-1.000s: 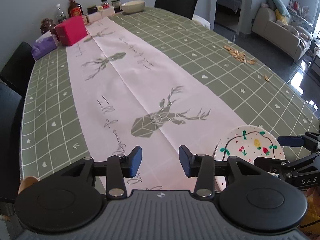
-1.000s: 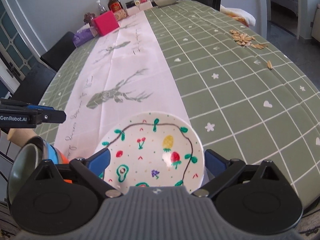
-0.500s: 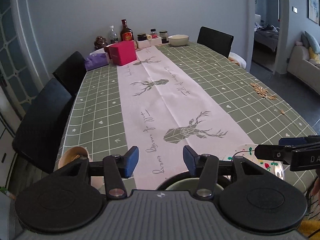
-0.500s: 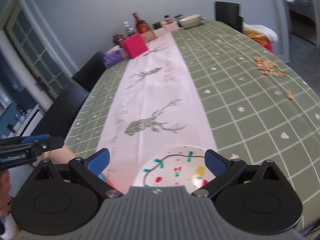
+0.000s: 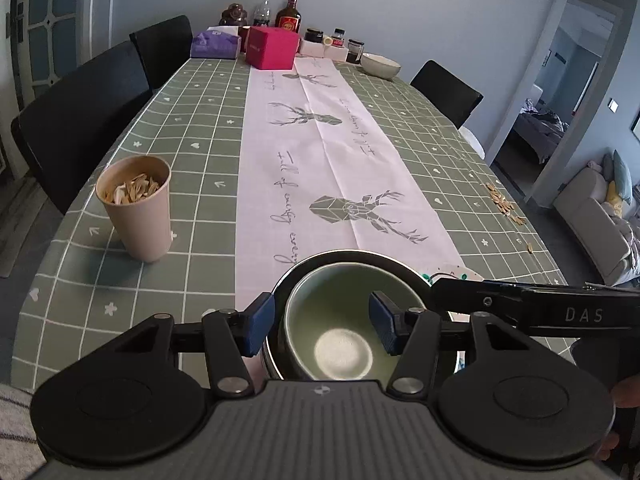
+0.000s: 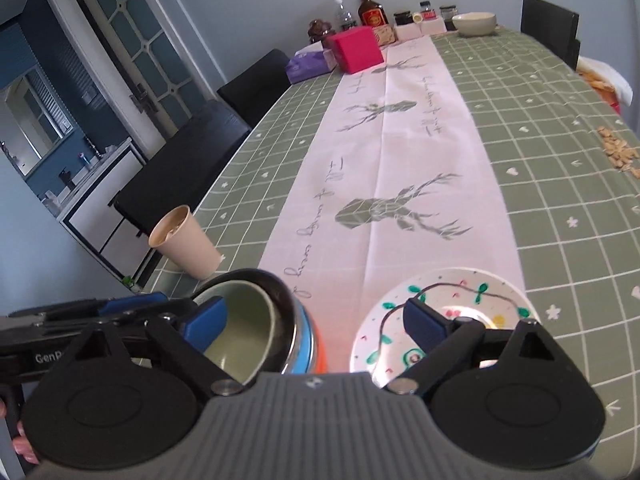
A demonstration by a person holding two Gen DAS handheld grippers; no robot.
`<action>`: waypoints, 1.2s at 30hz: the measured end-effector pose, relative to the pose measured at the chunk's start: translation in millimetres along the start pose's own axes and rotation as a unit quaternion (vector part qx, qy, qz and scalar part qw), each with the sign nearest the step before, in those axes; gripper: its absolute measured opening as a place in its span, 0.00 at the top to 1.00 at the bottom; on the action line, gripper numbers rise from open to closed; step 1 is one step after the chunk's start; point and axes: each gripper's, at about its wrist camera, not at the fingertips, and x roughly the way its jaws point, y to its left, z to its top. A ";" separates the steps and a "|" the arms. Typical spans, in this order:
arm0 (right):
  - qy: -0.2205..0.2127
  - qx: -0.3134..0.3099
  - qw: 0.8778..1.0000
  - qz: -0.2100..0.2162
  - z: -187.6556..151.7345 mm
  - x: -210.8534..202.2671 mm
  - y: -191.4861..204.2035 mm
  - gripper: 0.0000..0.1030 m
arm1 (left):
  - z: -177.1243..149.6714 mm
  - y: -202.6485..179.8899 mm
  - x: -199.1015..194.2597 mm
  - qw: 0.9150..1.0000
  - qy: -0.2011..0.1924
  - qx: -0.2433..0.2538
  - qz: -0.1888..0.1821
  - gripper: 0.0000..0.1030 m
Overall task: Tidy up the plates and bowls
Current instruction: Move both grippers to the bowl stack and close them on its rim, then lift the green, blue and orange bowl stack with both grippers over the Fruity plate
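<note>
Left wrist view first: my left gripper (image 5: 322, 326) hangs over the green bowl (image 5: 340, 340), which sits nested inside a dark-rimmed bowl (image 5: 404, 268) at the near edge of the table (image 5: 120, 280). Its jaws are opening, one pad outside the green rim and one over the hollow, neither pressing, so I hold nothing there. My right gripper (image 6: 316, 322) is wide but closing, empty, poised between the nested bowls and the painted plate (image 6: 496, 300), which lies just right of them on the near end of the runner (image 6: 400, 160).

As I judge it, two bowls are stacked; the plate is still on its own, and a cream bowl (image 5: 380, 65) waits at the far end among the bottles and jars.

Against a second ago: then my left view showed only bare runner between narrower jaws, with the plate at the right; now the stacked bowls fill the gap. My right gripper then straddled the plate; now it is drawn back and off to the left of it.
</note>
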 end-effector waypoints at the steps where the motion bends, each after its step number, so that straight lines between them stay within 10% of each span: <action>1: 0.006 0.003 1.000 0.003 -1.6 3.3 -0.2 0.13 | -2.1 -0.5 -0.5 1.000 -0.006 0.004 0.012 0.37; 9: 0.039 0.030 0.999 0.012 -17.6 29.2 3.8 0.13 | -5.5 5.1 7.4 0.999 0.010 -0.001 0.033 0.35; 13: 0.052 0.037 0.998 0.009 -22.6 35.5 4.8 0.33 | -8.9 8.5 10.6 0.999 0.019 -0.007 0.035 0.35; 28: 0.077 0.058 0.995 -0.002 -22.8 53.4 10.1 0.48 | -17.2 9.6 27.3 0.996 0.055 -0.011 0.076 0.36; 36: 0.098 0.089 0.991 0.007 -22.1 64.3 2.2 0.50 | -16.7 28.7 40.9 0.992 0.098 -0.079 0.011 0.46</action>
